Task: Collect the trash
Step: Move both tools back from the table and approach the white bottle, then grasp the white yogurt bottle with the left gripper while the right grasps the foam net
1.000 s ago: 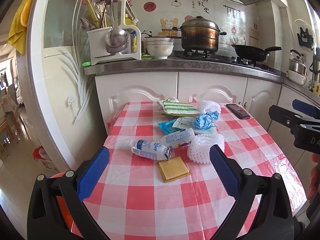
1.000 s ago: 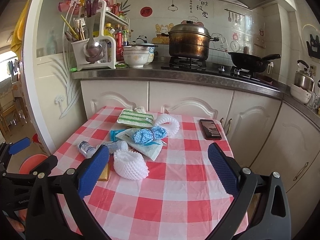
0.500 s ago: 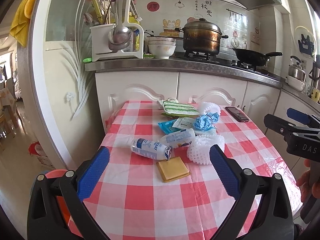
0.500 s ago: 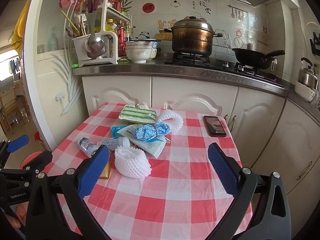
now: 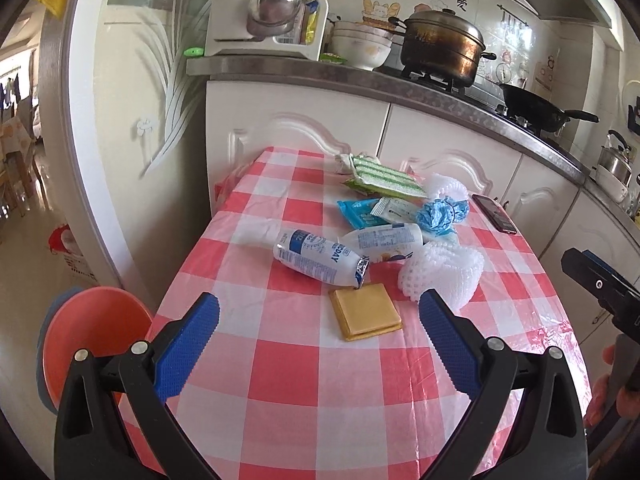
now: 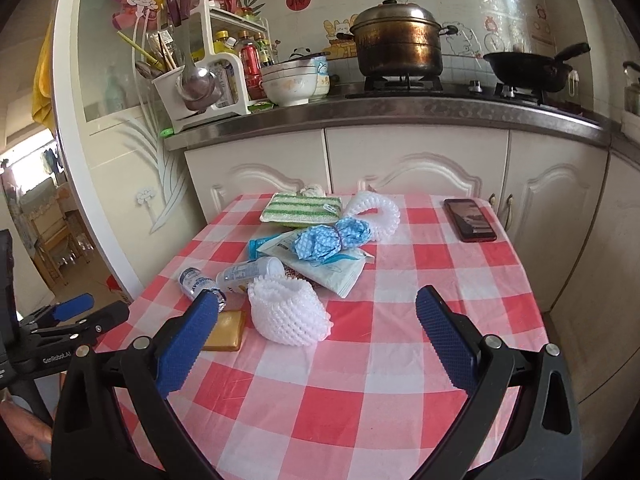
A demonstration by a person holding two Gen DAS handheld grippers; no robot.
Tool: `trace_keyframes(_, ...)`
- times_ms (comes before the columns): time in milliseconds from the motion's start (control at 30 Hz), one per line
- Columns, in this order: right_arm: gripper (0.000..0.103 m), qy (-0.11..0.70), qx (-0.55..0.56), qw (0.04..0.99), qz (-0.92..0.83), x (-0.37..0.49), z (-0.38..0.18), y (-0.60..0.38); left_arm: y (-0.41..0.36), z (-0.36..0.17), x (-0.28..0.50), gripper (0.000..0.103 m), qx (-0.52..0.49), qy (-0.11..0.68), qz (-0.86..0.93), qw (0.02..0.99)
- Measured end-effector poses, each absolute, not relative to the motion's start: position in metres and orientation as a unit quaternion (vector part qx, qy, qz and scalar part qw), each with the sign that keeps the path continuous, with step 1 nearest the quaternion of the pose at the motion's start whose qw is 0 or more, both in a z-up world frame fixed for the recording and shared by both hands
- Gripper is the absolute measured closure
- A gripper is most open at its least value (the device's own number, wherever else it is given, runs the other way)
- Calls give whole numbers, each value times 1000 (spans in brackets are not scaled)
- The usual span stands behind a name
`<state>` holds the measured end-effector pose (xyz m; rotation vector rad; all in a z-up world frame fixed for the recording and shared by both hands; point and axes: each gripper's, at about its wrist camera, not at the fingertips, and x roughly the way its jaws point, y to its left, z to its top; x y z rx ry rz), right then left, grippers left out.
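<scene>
Trash lies in a cluster on the red-and-white checked table [image 5: 288, 364]: two white drink bottles [image 5: 320, 260] [image 5: 386, 240], a flat yellow packet [image 5: 366, 316], white foam netting [image 5: 442, 276], a crumpled blue wrapper [image 5: 442, 214], flat pouches and a green-striped packet [image 5: 384, 176]. My left gripper [image 5: 320, 344] hovers open over the near left part of the table, just short of the yellow packet. In the right wrist view my right gripper [image 6: 316, 338] is open too, with the foam netting [image 6: 290, 312] and yellow packet [image 6: 226, 330] beyond its left finger. Nothing is held.
A dark phone [image 6: 470, 220] lies at the table's far right corner. White cabinets [image 6: 416, 164] and a counter with a pot [image 6: 398, 46], wok and bowls stand right behind the table. An orange round stool or bin [image 5: 86, 344] sits on the floor left of the table.
Both grippers have moved forward and lower toward the table, so the trash looks closer. Nothing was taken hold of and both stayed open.
</scene>
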<state>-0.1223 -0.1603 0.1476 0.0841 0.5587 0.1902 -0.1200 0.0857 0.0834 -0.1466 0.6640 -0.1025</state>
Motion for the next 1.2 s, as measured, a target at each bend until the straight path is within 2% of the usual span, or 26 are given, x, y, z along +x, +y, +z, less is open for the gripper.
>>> trace_keyframes(267, 4, 303, 109, 937, 138, -104, 130, -173, 89, 73, -92, 5, -104, 347, -63, 930)
trace_keyframes(667, 4, 335, 112, 925, 143, -79, 113, -173, 67, 64, -45, 5, -96, 358, -73, 926)
trace_keyframes(1200, 4, 361, 100, 906, 198, -42, 89, -142, 74, 39, -8, 5, -150, 386, -50, 909)
